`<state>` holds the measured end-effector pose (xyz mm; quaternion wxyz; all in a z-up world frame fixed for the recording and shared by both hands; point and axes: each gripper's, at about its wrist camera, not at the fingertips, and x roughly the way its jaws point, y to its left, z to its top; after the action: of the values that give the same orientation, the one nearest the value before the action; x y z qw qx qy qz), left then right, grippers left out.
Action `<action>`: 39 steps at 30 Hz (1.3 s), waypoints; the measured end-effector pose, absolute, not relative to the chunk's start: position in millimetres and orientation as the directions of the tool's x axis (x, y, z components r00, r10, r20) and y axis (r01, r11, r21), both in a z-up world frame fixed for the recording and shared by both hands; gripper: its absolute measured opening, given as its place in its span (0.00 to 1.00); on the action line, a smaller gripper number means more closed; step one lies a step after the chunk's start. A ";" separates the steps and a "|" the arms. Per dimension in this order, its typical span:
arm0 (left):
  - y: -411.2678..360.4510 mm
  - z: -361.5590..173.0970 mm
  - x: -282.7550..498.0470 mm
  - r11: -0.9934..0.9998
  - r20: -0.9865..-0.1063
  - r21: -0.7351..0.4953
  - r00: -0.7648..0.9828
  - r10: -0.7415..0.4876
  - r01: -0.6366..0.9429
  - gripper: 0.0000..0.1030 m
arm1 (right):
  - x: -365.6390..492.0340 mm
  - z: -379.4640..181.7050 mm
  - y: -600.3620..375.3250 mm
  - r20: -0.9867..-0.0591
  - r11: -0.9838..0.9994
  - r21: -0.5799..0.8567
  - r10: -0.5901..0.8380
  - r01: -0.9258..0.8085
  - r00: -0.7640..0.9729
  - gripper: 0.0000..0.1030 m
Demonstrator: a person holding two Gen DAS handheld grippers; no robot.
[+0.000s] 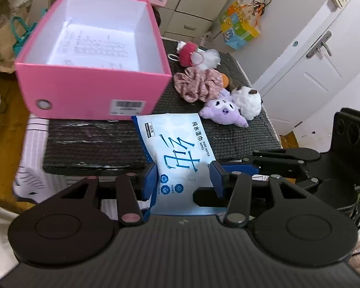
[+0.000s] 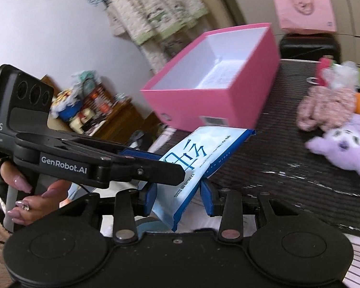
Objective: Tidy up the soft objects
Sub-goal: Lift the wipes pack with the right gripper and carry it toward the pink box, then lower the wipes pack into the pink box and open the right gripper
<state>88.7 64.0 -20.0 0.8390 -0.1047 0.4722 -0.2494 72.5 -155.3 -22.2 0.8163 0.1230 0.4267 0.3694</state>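
Two tools meet on one pack at the near edge of the bench (image 1: 103, 141), a dark woven surface. Largest on it is the pink box (image 1: 93, 91), open at the top, white inside with a printed sheet on its floor, sitting at the far left part of the bench. Next in size is the wipes pack (image 1: 177, 148), white and blue, its far end lying on the bench just in front of the box and its near end lifted over the bench edge. The left tool (image 1: 182, 180) has its blue pads closed against the pack's two sides. The right tool (image 2: 178, 198) has its pads closed against the same pack near its lower corner, and the pack tilts up between them in the right wrist view. Right of the box lies a cluster of small soft things, touching one another: a pink scrunchie (image 1: 196, 84), a purple plush (image 1: 222, 111), a white plush (image 1: 248, 102) just beside it, and a red-and-white pompom charm (image 1: 196, 56) farthest back. A hand (image 2: 33, 201) grips the left tool's handle.
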 end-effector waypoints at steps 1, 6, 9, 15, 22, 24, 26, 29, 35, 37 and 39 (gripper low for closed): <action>69.6 -16.6 88.0 0.853 -0.734 -0.412 0.439 -0.518 0.320 0.45 | 73.7 -18.3 -150.9 -0.602 0.689 0.516 0.714 -0.509 0.356 0.44; 91.2 1.4 90.0 0.850 -0.671 -0.431 0.523 -0.526 0.302 0.45 | 85.7 6.2 -132.0 -0.582 0.675 0.486 0.724 -0.555 0.371 0.44; 98.0 14.2 100.3 0.851 -0.640 -0.419 0.562 -0.524 0.316 0.45 | 94.5 19.9 -124.8 -0.566 0.677 0.455 0.722 -0.579 0.399 0.44; 102.7 30.5 145.0 0.857 -0.599 -0.388 0.614 -0.515 0.340 0.45 | 139.0 34.0 -120.7 -0.525 0.690 0.453 0.718 -0.564 0.457 0.44; 110.0 27.4 227.0 0.829 -0.564 -0.426 0.609 -0.557 0.363 0.45 | 203.8 32.2 -118.2 -0.519 0.737 0.415 0.674 -0.534 0.526 0.43; 111.0 23.0 250.3 0.823 -0.567 -0.440 0.600 -0.564 0.359 0.45 | 225.9 30.2 -117.0 -0.534 0.750 0.423 0.660 -0.509 0.528 0.42; 110.4 15.6 273.5 0.820 -0.579 -0.460 0.585 -0.568 0.341 0.45 | 247.1 26.4 -114.9 -0.554 0.764 0.434 0.644 -0.477 0.528 0.42; 107.3 1.5 308.8 0.819 -0.609 -0.482 0.553 -0.568 0.311 0.45 | 271.9 19.0 -110.0 -0.587 0.799 0.392 0.599 -0.456 0.545 0.41; 109.6 -28.2 360.5 0.815 -0.651 -0.531 0.504 -0.567 0.231 0.45 | 319.0 0.3 -98.6 -0.651 0.839 0.337 0.536 -0.427 0.537 0.41; 111.8 -36.8 370.3 0.815 -0.664 -0.543 0.491 -0.564 0.202 0.45 | 330.7 -4.5 -95.9 -0.670 0.841 0.343 0.531 -0.418 0.519 0.41; 112.5 -43.6 378.1 0.812 -0.672 -0.556 0.478 -0.566 0.178 0.45 | 338.9 -8.3 -92.8 -0.689 0.848 0.337 0.518 -0.410 0.506 0.41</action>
<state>378.1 112.5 -43.6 0.8336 -0.2107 0.4593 -0.2231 338.9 -92.8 -8.3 0.8654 0.0650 0.4183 0.2680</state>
